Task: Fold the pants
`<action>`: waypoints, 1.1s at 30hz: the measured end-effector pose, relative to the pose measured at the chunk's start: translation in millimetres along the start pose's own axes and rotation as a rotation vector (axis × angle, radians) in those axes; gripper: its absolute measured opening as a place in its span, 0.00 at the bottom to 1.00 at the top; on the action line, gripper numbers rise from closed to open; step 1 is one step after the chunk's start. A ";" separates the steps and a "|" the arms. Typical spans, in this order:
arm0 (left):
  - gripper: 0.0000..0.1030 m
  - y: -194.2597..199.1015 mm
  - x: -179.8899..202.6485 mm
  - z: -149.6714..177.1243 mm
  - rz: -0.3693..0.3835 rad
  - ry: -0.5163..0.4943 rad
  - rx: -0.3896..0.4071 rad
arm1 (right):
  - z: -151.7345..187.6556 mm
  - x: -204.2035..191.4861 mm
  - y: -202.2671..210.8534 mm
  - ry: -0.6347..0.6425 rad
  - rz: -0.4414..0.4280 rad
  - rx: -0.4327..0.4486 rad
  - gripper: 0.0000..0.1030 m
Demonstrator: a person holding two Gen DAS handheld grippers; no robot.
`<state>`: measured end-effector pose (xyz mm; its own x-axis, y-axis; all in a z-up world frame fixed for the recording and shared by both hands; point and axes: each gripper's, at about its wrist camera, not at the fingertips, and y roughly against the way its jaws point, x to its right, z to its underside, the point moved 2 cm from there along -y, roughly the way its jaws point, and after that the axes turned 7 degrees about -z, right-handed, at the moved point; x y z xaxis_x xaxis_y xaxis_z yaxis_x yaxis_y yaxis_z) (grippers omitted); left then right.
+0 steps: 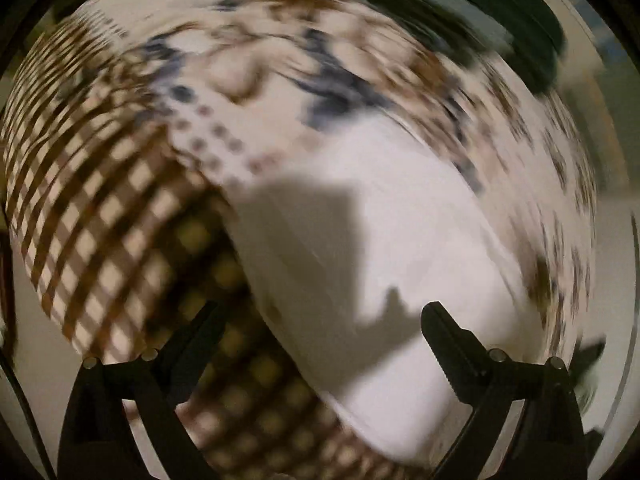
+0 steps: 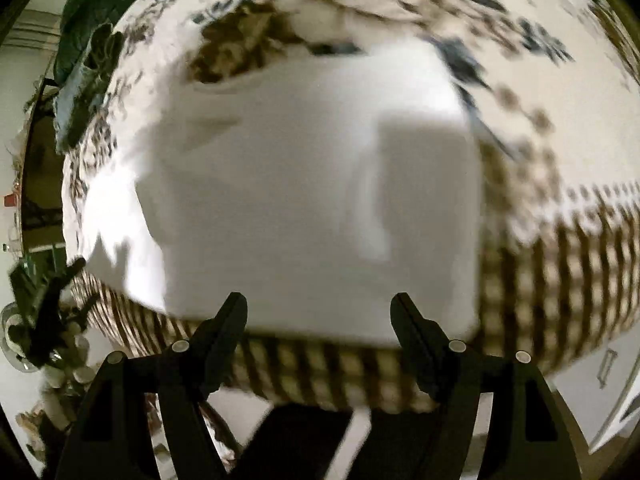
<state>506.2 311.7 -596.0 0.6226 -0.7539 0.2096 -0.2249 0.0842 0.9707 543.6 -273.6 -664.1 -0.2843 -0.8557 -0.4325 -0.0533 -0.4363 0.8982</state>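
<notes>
Pants look folded; both grippers clear of them.
I see the white pants (image 2: 304,184) as a compact rectangle mid-frame on the patterned cloth (image 2: 560,264). Left gripper (image 1: 320,320) and right gripper (image 2: 319,308) fingers stand apart, empty. Little left, perhaps smoothing.

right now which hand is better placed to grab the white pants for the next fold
Right, probably. The right tongs are open and squarely over the near edge of the white pants. The left tongs are open too, but the pants cross that badly blurred view diagonally.
</notes>
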 end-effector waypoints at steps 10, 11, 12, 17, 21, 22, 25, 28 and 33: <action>0.91 -40.9 -38.6 -10.6 0.227 0.290 -0.050 | -7.7 -53.0 -94.9 0.025 0.042 -0.065 0.74; 0.87 -35.3 -33.4 -9.1 0.262 0.293 -0.026 | -7.1 -53.5 -98.1 0.031 0.056 -0.066 0.74; 0.78 -24.5 -27.5 -7.4 0.292 0.271 0.002 | -7.0 -53.9 -100.7 0.036 0.066 -0.066 0.74; 0.79 -34.5 -16.9 -3.5 0.339 0.194 0.002 | -7.7 -54.0 -105.0 0.022 0.073 -0.064 0.74; 0.66 -57.5 -22.3 -6.8 0.354 0.234 -0.034 | -8.8 -51.2 -102.8 0.005 0.067 -0.068 0.74; 0.46 -47.2 -19.6 -6.3 0.350 0.205 -0.014 | -8.9 -51.6 -102.5 0.005 0.065 -0.069 0.74; 0.31 -7.7 3.6 -1.4 0.375 0.103 0.074 | -8.0 -48.1 -98.9 0.003 0.045 -0.059 0.74; 0.30 37.8 46.5 11.3 0.411 -0.032 0.152 | -4.2 -40.4 -94.4 0.001 0.020 -0.044 0.74; 0.30 105.7 155.5 88.7 0.477 -0.395 0.209 | 2.6 -15.5 -70.5 -0.045 -0.049 -0.008 0.74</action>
<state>512.8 145.6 -471.2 0.1054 -0.8513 0.5140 -0.5740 0.3700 0.7305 549.2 -228.8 -720.5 -0.3246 -0.8197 -0.4719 -0.0604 -0.4799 0.8752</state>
